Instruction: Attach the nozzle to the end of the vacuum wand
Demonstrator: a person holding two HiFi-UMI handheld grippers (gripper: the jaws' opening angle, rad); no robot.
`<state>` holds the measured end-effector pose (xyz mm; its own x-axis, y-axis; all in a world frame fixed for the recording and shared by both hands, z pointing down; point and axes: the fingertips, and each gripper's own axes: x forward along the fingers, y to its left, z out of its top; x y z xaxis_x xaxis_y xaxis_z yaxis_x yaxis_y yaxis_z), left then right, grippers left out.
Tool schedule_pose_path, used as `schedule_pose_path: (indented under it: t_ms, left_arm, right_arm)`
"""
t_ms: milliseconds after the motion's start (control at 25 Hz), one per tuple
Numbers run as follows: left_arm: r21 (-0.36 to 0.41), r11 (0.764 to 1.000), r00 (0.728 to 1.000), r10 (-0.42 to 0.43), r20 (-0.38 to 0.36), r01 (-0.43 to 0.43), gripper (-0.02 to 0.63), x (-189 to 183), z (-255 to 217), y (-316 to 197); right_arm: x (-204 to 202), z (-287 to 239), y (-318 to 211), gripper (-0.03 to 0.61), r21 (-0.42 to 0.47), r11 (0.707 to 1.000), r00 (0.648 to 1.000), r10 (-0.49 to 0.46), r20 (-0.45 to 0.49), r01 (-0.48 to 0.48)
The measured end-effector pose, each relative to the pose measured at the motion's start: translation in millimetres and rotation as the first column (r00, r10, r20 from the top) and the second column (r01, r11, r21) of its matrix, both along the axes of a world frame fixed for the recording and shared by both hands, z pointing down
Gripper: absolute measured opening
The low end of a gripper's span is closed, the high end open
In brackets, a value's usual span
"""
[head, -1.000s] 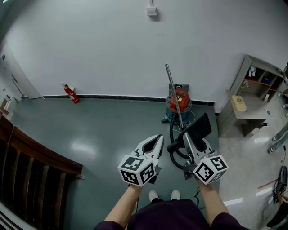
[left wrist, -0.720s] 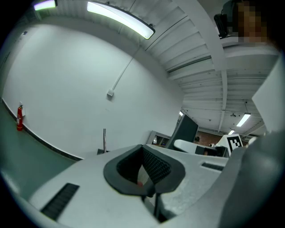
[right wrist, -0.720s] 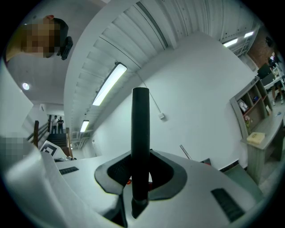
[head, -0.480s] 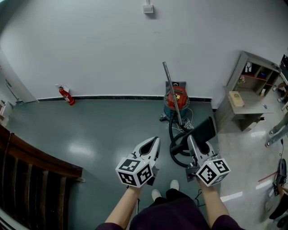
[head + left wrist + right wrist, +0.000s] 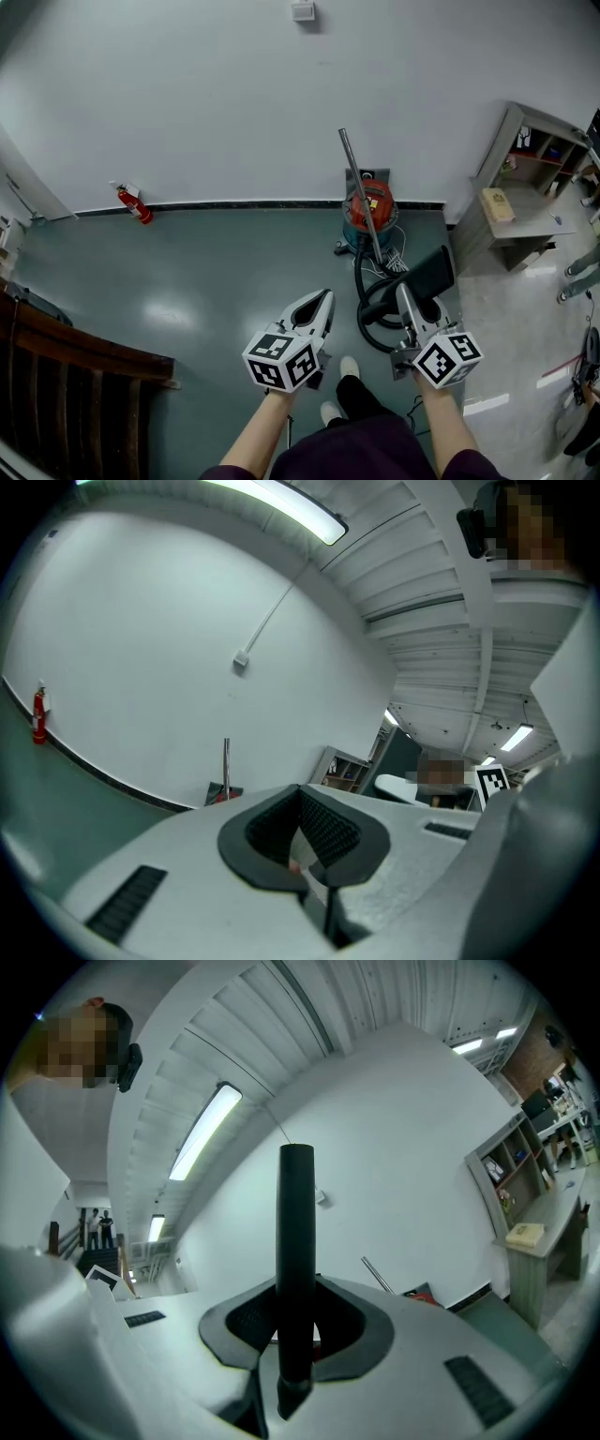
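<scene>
1. Nozzle (image 5: 296,1241): black, clamped crosswise between the jaws of the right claw (image 5: 405,298). Both claws sit a little lower in the head view than a second ago.
2. One shoe (image 5: 347,367) has stepped forward beneath the claws. A second ago both shoes stood side by side.
3. Left claw (image 5: 323,300): jaws pressed together with nothing in them, as before. It sits just left of the right claw.
4. The nozzle's long axis runs across the right claw's jaws and stands upright in the right gripper view. In the head view it slants up and to the right past the claw's tips.
5. Vacuum wand (image 5: 361,197): bare metal tube ahead of the right claw, standing at the red canister (image 5: 373,208). Its top end tilts left and it is apart from the nozzle.
6. Black hose (image 5: 361,323): loops on the floor between the right claw and the canister.
7. Far left of the left claw, a fire extinguisher (image 5: 131,203) stands at the foot of the wall.
8. A wooden railing (image 5: 84,352) lies nearer, also to the left.
9. Right of the right claw stands a shelf unit (image 5: 539,178), with a wooden box (image 5: 497,206) on its low top.
</scene>
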<state>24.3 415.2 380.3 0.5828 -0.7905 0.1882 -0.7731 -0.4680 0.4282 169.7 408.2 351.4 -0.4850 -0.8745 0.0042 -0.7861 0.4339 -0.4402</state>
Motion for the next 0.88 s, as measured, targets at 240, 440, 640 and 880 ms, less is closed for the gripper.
schedule_pose_path:
  t_ms: [240, 440, 640, 880]
  left_arm:
    - [-0.024, 1.0, 1.0, 0.004, 0.005, -0.004, 0.003, 1, 11, -49]
    - [-0.037, 0.999, 1.0, 0.0, 0.011, 0.001, 0.003, 7, 15, -90]
    - [-0.05, 0.999, 1.0, -0.008, 0.023, 0.009, 0.003, 10, 18, -127]
    - [-0.072, 0.997, 0.999, -0.014, 0.034, 0.016, 0.003, 16, 21, -168]
  right_arm:
    - [-2, 11, -53, 0.092, -0.013, 1.0, 1.0, -0.016, 0.004, 0.016]
    - [1, 16, -98, 0.093, -0.025, 0.999, 0.999, -0.031, 0.014, 0.031]
    - [3, 19, -137, 0.093, -0.033, 0.998, 0.998, -0.05, 0.022, 0.051]
    - [10, 25, -177, 0.092, -0.052, 0.996, 0.997, -0.064, 0.039, 0.066]
